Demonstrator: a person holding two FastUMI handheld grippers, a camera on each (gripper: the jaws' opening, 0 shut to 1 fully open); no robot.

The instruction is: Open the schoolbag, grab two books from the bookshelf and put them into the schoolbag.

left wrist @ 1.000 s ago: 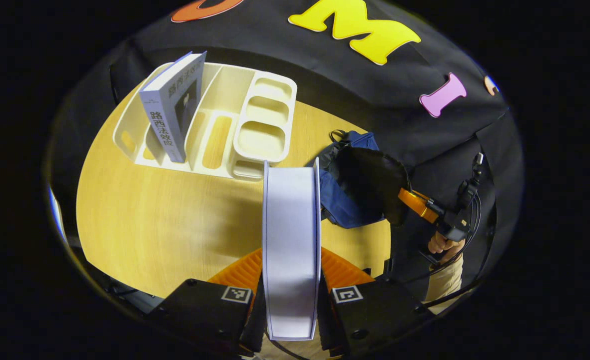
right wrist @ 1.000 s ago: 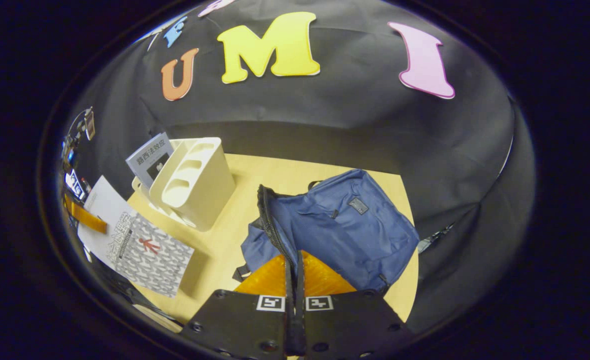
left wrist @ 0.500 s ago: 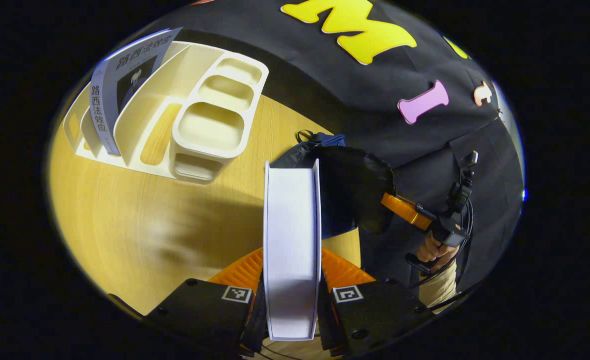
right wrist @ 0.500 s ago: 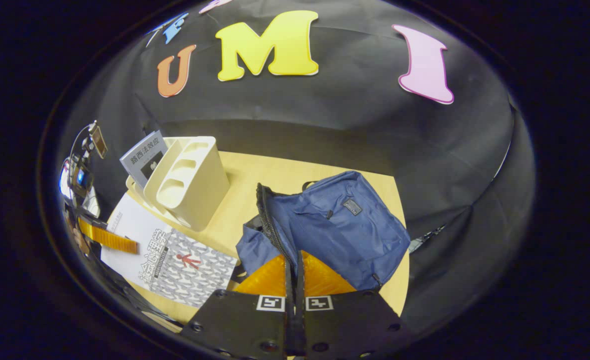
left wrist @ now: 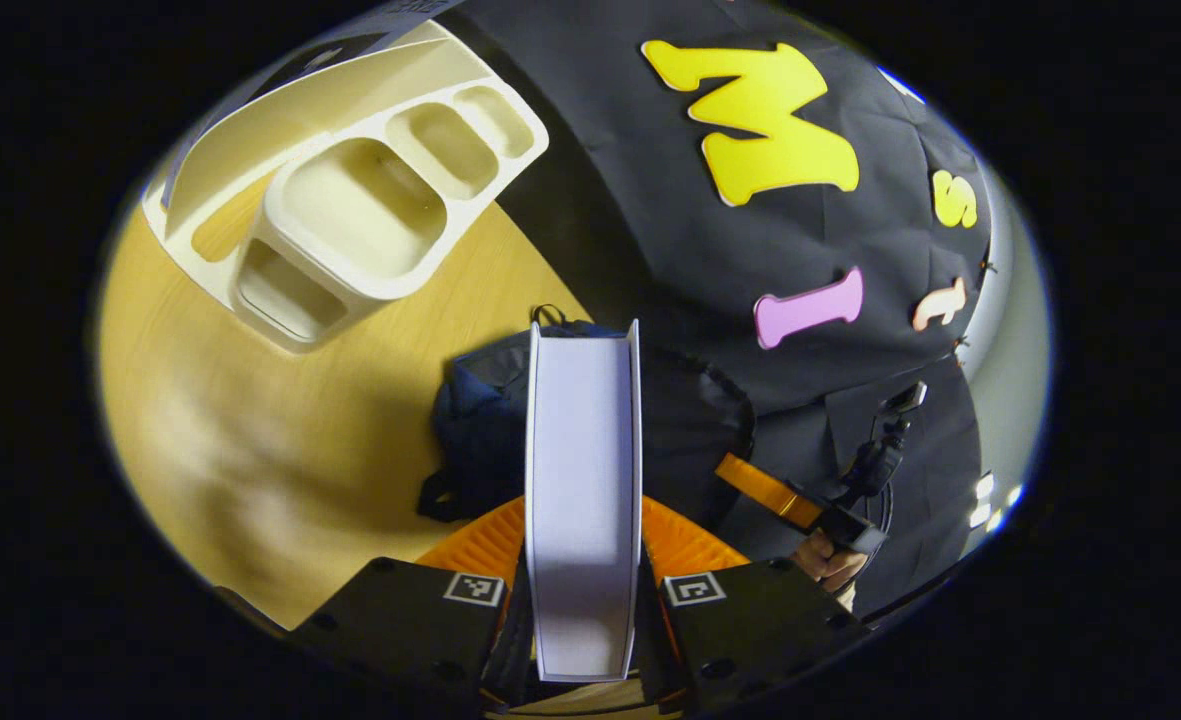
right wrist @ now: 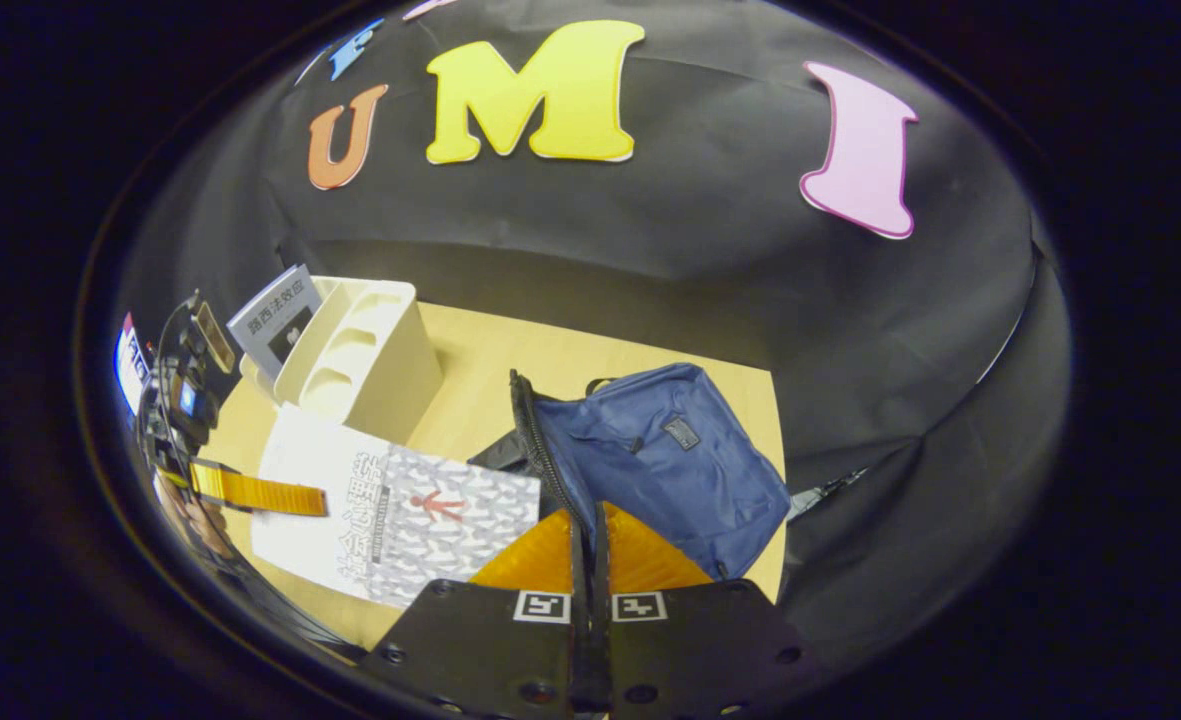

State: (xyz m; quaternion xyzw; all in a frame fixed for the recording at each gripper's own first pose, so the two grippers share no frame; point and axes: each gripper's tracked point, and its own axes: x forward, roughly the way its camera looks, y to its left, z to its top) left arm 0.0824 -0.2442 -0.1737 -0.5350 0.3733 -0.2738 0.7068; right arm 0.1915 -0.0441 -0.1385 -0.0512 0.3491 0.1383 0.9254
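Note:
My left gripper (left wrist: 583,515) is shut on a white book (left wrist: 583,440), seen edge-on, whose far end reaches over the dark blue schoolbag (left wrist: 475,425). In the right gripper view the same book (right wrist: 420,510) shows a grey patterned cover and nearly touches the bag's open mouth, with the left gripper (right wrist: 260,492) on its left end. My right gripper (right wrist: 590,520) is shut on the zippered edge of the schoolbag (right wrist: 670,460) and holds it up. The cream bookshelf (right wrist: 360,350) holds a second book (right wrist: 275,320).
The bookshelf (left wrist: 350,200) stands at the back left of the wooden table (left wrist: 250,420). The hand with the right gripper (left wrist: 790,505) is at the bag's right. The booth's black cloth wall closes the back and right sides.
The left gripper has carried the book to the right, away from the bookshelf, until its end is over the schoolbag's mouth. The right gripper stays shut on the bag's edge.

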